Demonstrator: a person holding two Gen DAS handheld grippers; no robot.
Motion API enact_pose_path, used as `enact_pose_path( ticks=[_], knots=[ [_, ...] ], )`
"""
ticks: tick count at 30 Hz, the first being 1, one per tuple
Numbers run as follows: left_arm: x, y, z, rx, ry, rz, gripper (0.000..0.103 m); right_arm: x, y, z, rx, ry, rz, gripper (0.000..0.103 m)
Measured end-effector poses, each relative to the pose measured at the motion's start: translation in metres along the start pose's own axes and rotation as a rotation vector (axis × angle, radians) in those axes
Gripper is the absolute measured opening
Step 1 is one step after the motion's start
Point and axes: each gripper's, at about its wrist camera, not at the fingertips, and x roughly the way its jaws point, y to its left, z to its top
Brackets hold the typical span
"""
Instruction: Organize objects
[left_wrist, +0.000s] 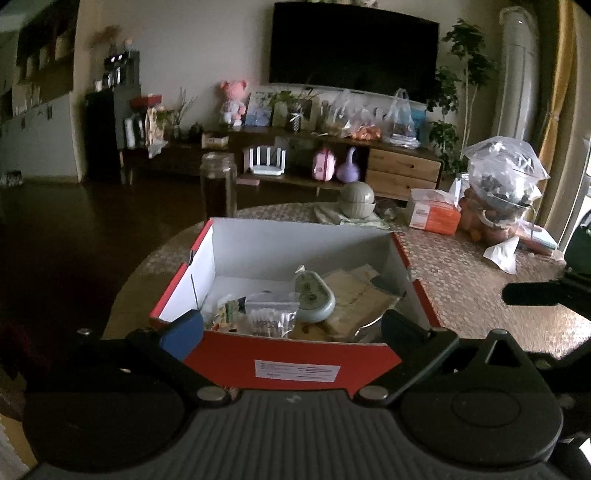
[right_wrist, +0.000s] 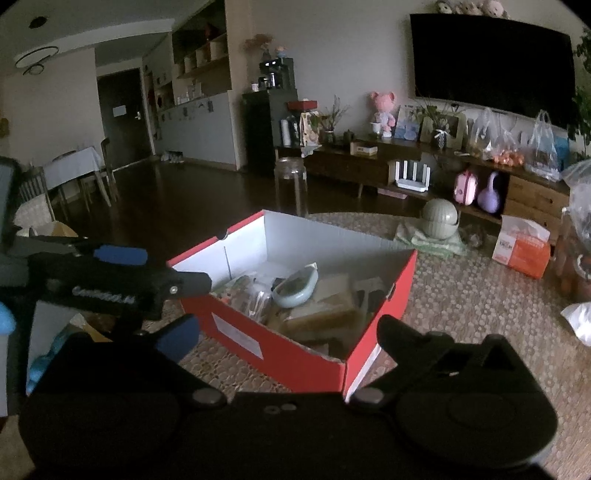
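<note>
A red cardboard box (left_wrist: 295, 365) with a white inside stands on the round patterned table (left_wrist: 480, 291). In it lie a pale green dish (left_wrist: 314, 299), a clear bag of cotton swabs (left_wrist: 271, 314), snack packets (left_wrist: 227, 312) and tan flat packages (left_wrist: 364, 295). My left gripper (left_wrist: 291, 325) is open and empty, its fingers astride the box's near wall. My right gripper (right_wrist: 284, 334) is open and empty, just before the box's near corner (right_wrist: 345, 373). The left gripper shows in the right wrist view (right_wrist: 192, 282) beside the box's left end.
On the table behind the box stand a green lidded bowl on a cloth (left_wrist: 357, 201), an orange tissue pack (left_wrist: 434, 214), a glass jar (left_wrist: 218, 188) and bagged goods (left_wrist: 502, 181). A TV stand (left_wrist: 332, 155) with clutter lines the far wall.
</note>
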Motion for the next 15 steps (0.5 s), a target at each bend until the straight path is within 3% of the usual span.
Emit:
enact_pose_path(
  ticks=[15],
  knots=[
    [-0.0078,-0.0092,-0.0103,0.021,0.021,0.036,0.103,0.0021,-0.0108,-0.0088,0.069,0.019,-0.014,0.103]
  ],
)
